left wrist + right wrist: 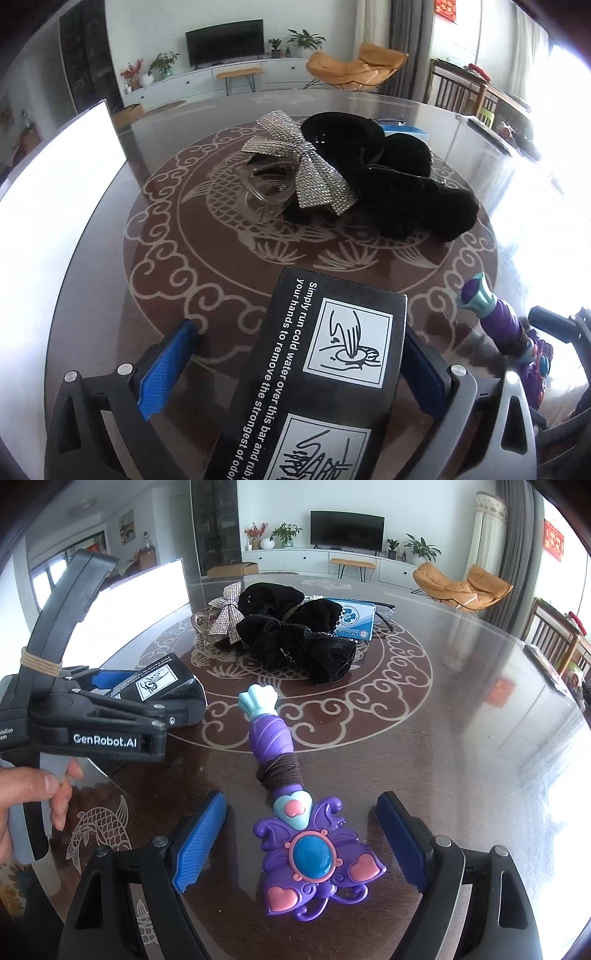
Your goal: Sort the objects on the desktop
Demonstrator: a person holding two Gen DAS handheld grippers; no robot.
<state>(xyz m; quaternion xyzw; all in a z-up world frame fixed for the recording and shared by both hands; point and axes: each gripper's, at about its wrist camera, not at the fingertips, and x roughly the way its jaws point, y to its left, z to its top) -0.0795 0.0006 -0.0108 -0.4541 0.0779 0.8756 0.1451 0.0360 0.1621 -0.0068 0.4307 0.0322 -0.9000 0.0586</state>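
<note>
A black printed box [321, 373] sits between the blue pads of the left gripper [295, 365], though whether they clamp it cannot be told. Beside it, a purple toy wand [295, 812] lies flat on the round table [461, 757] between the wide-open jaws of the right gripper [301, 845], untouched. Black velvet bows [295, 635] and a rhinestone bow [303, 162] crowd the table's centre.

The black box [317, 387] runs off the bottom edge of the left wrist view, its print cut short, and it hides most of the right-hand pad, so a grip cannot be told. Behind the velvet bows [295, 635], the blue packet [354, 618] shows only partly, its print too small to read. The tabletop's [480, 757] right edge is washed out by glare.
</note>
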